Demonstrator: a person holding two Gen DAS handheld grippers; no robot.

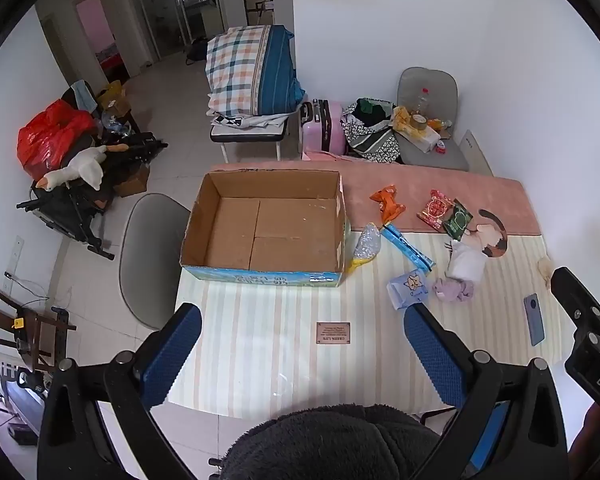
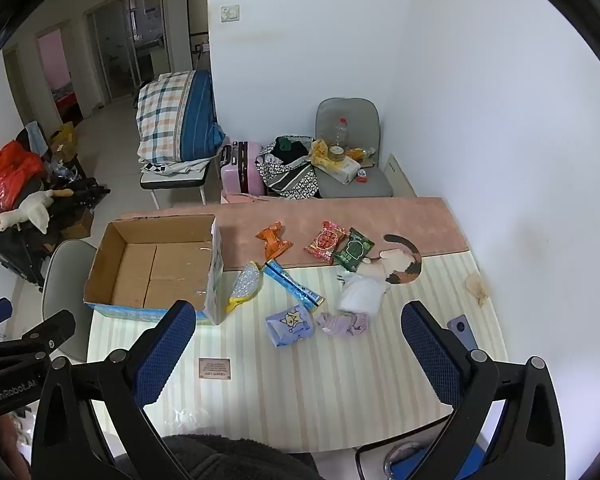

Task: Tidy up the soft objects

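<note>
An open, empty cardboard box (image 1: 260, 228) (image 2: 156, 268) stands on the table's left half. To its right lie soft items: a white cloth bundle (image 1: 466, 264) (image 2: 360, 294), a lilac cloth (image 1: 452, 290) (image 2: 344, 325), a blue cartoon pouch (image 1: 408, 288) (image 2: 290, 326), a silver-yellow packet (image 1: 366, 246) (image 2: 246, 286), a long blue packet (image 1: 406, 246) (image 2: 294, 284), and orange (image 1: 388, 204) (image 2: 274, 240), red (image 1: 436, 208) (image 2: 326, 240) and green (image 1: 458, 220) (image 2: 354, 250) snack packs. My left gripper (image 1: 302, 344) and right gripper (image 2: 298, 340) are open, empty, above the table's near edge.
A blue phone (image 1: 534, 318) (image 2: 462, 330) lies near the table's right edge, by a small beige scrap (image 2: 476, 286). A grey chair (image 1: 148, 256) stands left of the table. Behind are a loaded chair (image 2: 352, 160), a pink suitcase (image 2: 242, 168) and folded bedding (image 2: 176, 120).
</note>
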